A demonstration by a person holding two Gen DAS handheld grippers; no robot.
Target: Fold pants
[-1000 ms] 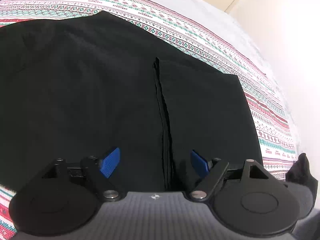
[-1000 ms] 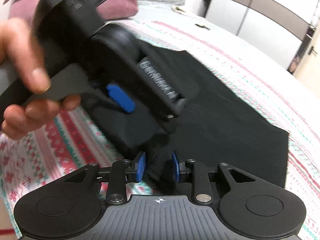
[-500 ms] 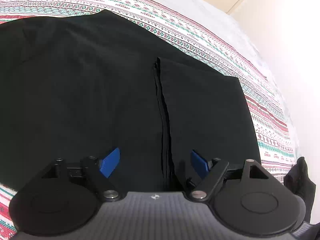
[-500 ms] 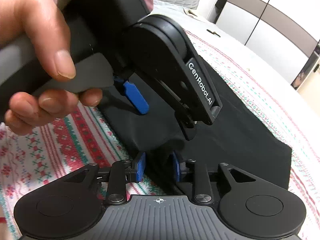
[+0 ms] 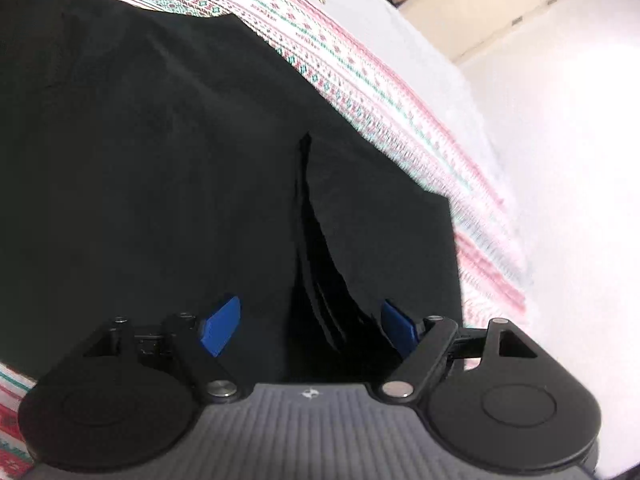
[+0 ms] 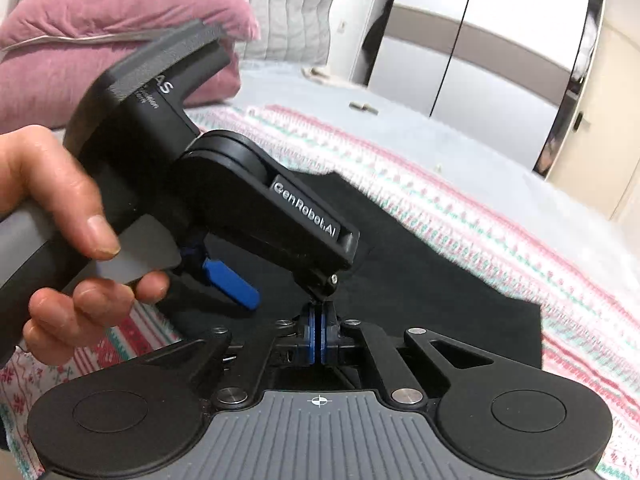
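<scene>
The right hand-held gripper (image 6: 319, 338), low in the middle of its own frame, had just been closing; its blue pads now met with no cloth visible between them, whereas half a second earlier they stood apart over the near edge of the black pants (image 6: 420, 276). So that grip seemingly missed the hem or let it slip. The left hand-held gripper (image 5: 310, 326) hung released over the pants (image 5: 160, 184), its blue fingers (image 5: 221, 325) wide on either side of the stacked fold edges, as before. The pants lay spread on the patterned blanket (image 5: 360, 56) of the bed. A hand (image 6: 60, 224) gripped the left tool's handle at left.
</scene>
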